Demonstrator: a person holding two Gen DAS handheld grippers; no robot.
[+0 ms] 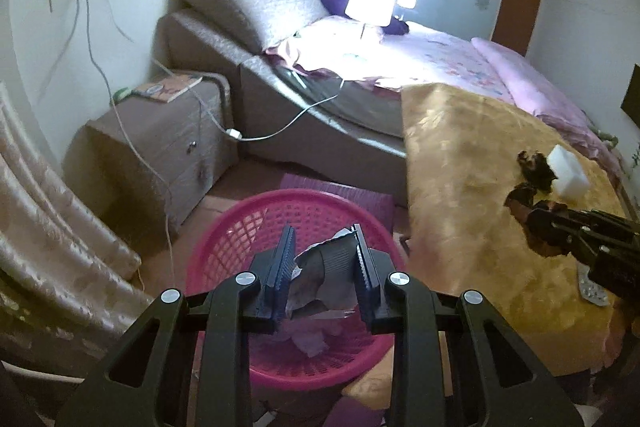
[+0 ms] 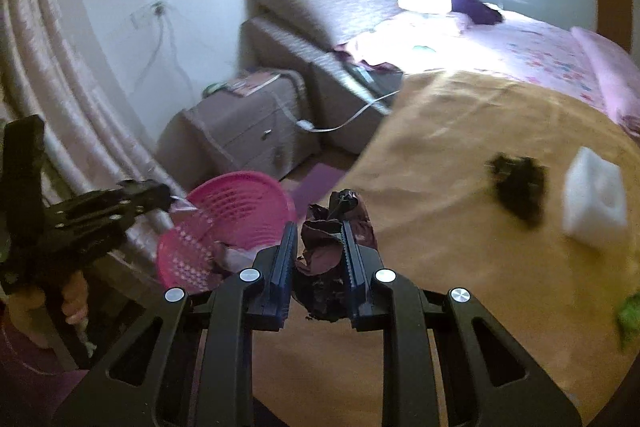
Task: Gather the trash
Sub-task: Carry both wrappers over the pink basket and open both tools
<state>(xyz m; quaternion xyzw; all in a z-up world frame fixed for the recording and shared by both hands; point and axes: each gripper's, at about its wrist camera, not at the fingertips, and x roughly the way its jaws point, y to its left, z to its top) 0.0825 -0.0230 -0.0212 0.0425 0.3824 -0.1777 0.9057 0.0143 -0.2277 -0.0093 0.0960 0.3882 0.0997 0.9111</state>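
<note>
While both grippers carry a load, the risks sit mostly at the release. Nearest, the left gripper [image 1: 325, 269] is clamped on a crumpled grey wrapper [image 1: 329, 259] directly above the pink basket [image 1: 224, 247], which stands on the floor just left of the table and already holds some scraps; if the wrapper clings to the ribbed pads when they part, it may hang on rather than drop, and a light piece like this could drift past the rim. To the right, the right gripper [image 2: 318, 259] is closed on a dark maroon crumpled wrapper [image 2: 334, 227] above the gold tablecloth [image 2: 440, 147], near the table's left edge and short of the basket, so letting go early would land it on the cloth or floor. Both grippers converging on one basket could also collide. Farther right on the cloth, a dark scrap [image 2: 520, 183] and a white foam block [image 2: 594, 199] lie uncollected, and a careless sweep could knock them off.
</note>
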